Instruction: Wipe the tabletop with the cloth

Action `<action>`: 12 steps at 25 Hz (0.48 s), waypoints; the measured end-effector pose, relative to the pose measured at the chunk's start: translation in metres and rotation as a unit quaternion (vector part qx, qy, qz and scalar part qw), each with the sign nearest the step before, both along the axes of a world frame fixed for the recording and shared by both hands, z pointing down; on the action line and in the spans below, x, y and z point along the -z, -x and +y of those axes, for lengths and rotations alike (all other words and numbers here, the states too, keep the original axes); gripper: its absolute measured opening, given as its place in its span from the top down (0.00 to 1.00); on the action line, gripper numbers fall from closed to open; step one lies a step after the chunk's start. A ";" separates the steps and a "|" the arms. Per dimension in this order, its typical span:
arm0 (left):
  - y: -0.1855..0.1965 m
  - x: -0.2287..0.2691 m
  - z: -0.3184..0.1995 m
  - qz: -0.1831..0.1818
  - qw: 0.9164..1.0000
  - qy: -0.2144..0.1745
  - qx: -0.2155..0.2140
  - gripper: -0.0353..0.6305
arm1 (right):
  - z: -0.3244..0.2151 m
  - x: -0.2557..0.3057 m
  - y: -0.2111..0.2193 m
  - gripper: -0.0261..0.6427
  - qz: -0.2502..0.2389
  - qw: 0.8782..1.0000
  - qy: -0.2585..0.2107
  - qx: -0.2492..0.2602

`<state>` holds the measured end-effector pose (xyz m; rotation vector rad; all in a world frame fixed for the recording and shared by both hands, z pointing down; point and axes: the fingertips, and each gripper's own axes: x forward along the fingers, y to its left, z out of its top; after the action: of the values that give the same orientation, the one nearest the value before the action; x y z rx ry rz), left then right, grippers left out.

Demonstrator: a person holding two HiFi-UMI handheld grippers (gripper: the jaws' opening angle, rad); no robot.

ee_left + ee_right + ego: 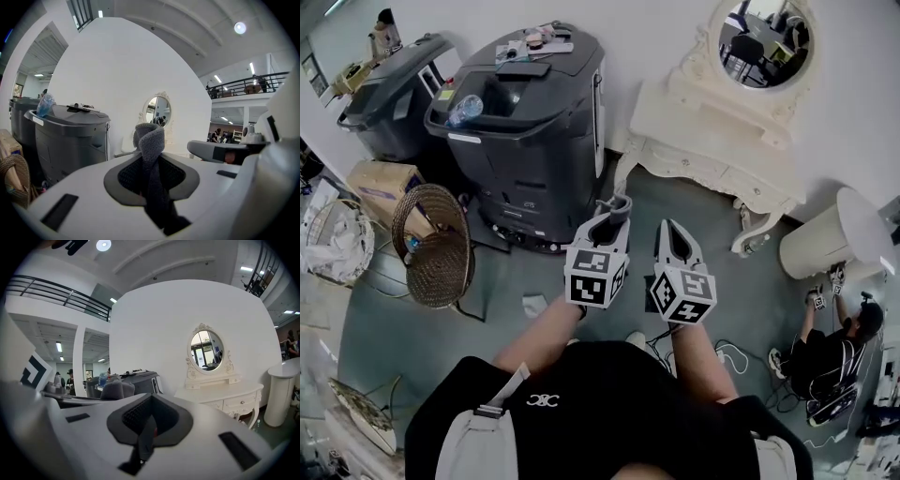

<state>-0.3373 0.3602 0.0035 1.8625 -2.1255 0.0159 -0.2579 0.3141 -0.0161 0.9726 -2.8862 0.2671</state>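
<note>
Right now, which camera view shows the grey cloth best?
The left gripper view: the cloth stands large, central, pinched in the left claw. The head view shows only a tuft above that claw; the right gripper view, a grey lump.

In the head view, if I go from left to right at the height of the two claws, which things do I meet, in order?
Wicker chair → left claw, shut on the grey cloth → right claw, shut with nothing in it → white round pedestal.
</note>
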 end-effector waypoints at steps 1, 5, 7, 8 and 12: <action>0.004 -0.001 0.003 0.003 1.000 -0.002 -0.003 0.84 | 0.002 -0.002 0.001 0.96 0.002 1.000 0.001 -0.005; 0.017 -0.014 0.014 0.022 1.000 0.003 -0.008 0.83 | 0.014 -0.013 0.004 0.96 0.018 1.000 0.009 -0.023; 0.021 -0.022 0.016 0.031 0.999 0.011 -0.013 0.84 | 0.017 -0.018 0.004 0.96 0.025 0.999 0.011 -0.030; 0.022 -0.026 0.016 0.033 0.999 0.015 -0.017 0.83 | 0.017 -0.019 0.004 0.96 0.027 0.999 0.012 -0.033; 0.023 -0.029 0.009 0.030 0.999 0.019 -0.028 0.84 | 0.009 -0.022 0.007 0.96 0.024 0.999 0.017 -0.037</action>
<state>-0.3605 0.3692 0.0326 1.8753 -2.0192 0.0132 -0.2648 0.3227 0.0064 1.0677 -2.7975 0.2925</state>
